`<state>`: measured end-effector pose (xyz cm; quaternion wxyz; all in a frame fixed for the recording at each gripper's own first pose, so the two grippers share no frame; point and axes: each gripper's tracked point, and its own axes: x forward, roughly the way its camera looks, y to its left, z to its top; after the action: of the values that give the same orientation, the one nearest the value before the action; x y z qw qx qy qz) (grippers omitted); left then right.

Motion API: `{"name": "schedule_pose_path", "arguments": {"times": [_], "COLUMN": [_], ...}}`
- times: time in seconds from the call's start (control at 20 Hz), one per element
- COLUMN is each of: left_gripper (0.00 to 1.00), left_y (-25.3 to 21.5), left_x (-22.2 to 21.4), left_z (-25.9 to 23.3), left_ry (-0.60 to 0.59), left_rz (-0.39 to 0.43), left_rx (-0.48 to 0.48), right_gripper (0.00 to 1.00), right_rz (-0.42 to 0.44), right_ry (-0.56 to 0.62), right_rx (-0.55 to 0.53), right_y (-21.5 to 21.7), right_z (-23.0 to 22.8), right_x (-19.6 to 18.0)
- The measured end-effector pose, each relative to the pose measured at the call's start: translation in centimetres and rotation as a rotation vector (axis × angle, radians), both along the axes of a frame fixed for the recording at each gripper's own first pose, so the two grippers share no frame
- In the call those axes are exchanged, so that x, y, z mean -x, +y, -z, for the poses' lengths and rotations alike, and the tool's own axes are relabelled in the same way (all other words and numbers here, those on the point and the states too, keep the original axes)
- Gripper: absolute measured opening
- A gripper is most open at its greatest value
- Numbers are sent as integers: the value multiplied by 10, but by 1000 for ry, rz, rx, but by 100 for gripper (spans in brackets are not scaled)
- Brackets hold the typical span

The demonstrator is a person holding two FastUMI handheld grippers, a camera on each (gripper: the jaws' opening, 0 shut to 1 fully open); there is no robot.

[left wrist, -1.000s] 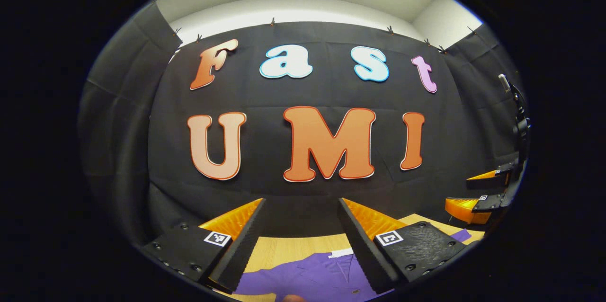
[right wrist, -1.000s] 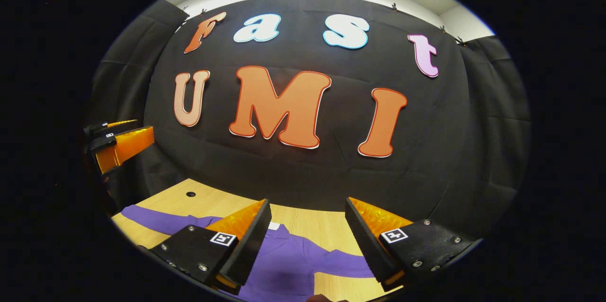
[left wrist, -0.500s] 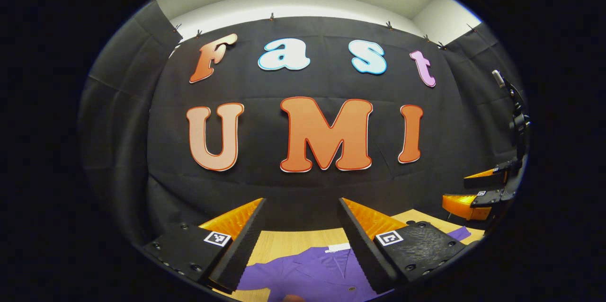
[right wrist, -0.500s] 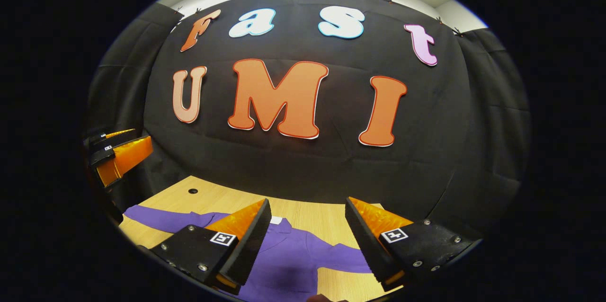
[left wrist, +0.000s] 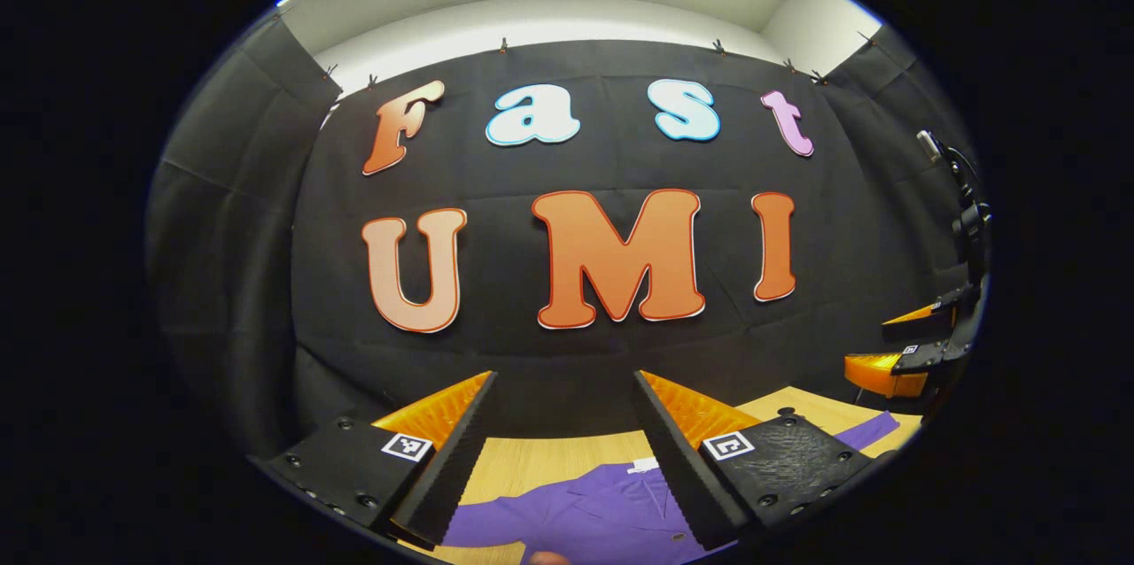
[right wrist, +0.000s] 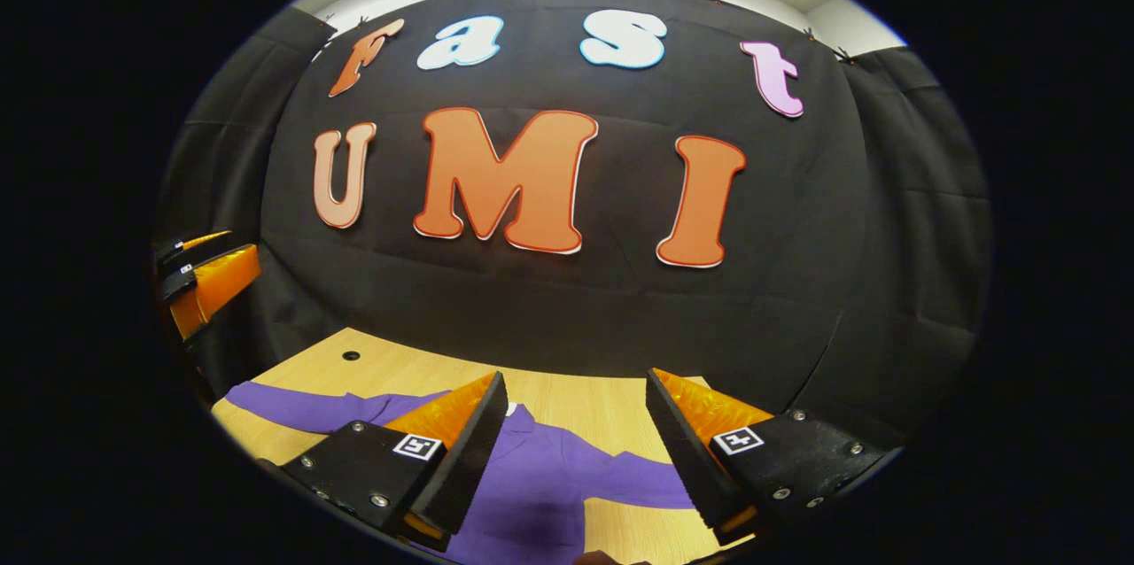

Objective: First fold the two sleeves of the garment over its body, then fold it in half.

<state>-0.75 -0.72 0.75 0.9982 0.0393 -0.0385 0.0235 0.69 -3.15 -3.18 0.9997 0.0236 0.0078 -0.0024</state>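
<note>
A purple garment (left wrist: 585, 512) lies flat on the wooden table (left wrist: 540, 459), collar toward the booth wall, with both sleeves spread out. In the right gripper view the purple garment (right wrist: 545, 481) shows one sleeve (right wrist: 292, 401) reaching left and another sleeve (right wrist: 642, 490) reaching right. My left gripper (left wrist: 563, 383) hovers open above the collar area, holding nothing. My right gripper (right wrist: 576, 383) is also open and empty, above the garment's body. The right gripper (left wrist: 904, 344) appears far right in the left gripper view, and the left gripper (right wrist: 208, 273) appears far left in the right gripper view.
The table (right wrist: 585, 401) ends at the black cloth wall behind it. A small round hole (right wrist: 351, 355) is in the tabletop near the far left corner. A dark stand (left wrist: 966, 211) rises at the right edge of the left gripper view.
Both views have shifted slightly; the right gripper view tilted down a little, showing more table and garment. Both grippers stayed open and empty.
</note>
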Motion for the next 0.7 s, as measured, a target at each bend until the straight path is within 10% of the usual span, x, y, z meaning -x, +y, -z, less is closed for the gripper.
{"name": "schedule_pose_path", "arguments": {"times": [0.7], "left_gripper": [95], "left_y": [-23], "left_x": [28], "left_z": [-21], "left_ry": [-58], "left_rz": [-23], "left_rx": [-45], "right_gripper": [95], "right_rz": [232], "right_ry": [228], "right_rx": [-26], "right_y": [-133], "right_z": [120], "right_x": [-16]}}
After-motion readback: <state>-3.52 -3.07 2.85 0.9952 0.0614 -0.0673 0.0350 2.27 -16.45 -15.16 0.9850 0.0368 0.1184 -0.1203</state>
